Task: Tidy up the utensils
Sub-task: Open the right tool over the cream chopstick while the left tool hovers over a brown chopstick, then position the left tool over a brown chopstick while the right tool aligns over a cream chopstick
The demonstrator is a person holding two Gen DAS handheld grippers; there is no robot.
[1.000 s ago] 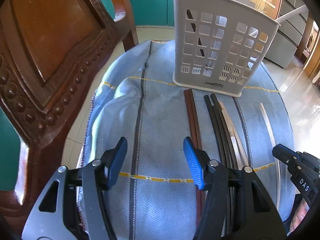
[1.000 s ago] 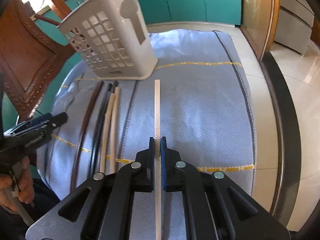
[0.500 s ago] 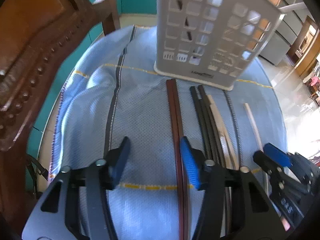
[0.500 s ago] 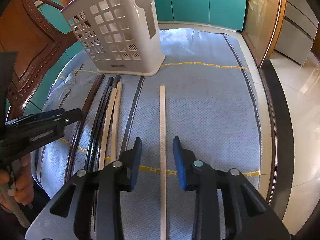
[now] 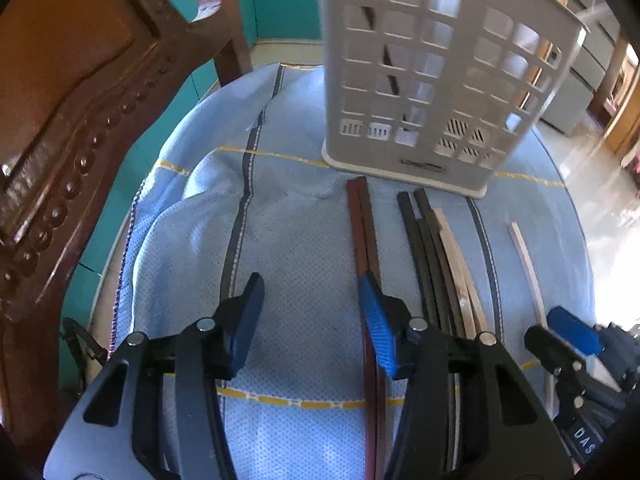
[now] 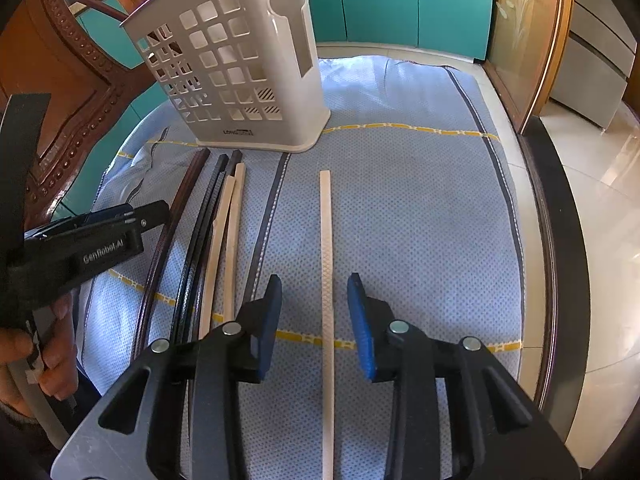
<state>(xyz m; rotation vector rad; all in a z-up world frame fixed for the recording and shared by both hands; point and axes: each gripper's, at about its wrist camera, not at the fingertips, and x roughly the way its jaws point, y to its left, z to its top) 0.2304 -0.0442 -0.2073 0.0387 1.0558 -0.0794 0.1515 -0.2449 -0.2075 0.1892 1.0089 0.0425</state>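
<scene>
Left tongs (image 5: 310, 312) spread over blue cloth (image 5: 304, 240), nothing between; brown chopsticks (image 5: 362, 224) just beside its right pad. Black pair (image 5: 420, 240), tan pair (image 5: 456, 256) next. White basket (image 5: 432, 80) upright behind. Right tongs (image 6: 314, 316) spread, straddling pale chopstick (image 6: 326, 240) flat on cloth, untouched.

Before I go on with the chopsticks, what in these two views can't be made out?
- Caddy contents: left wrist view, grid wall hides all but dark slivers.
- Brown chopsticks, near ends: left wrist view, under the left gripper.
- Lone pale chopstick, near end: right wrist view, cut by the bottom edge.
</scene>
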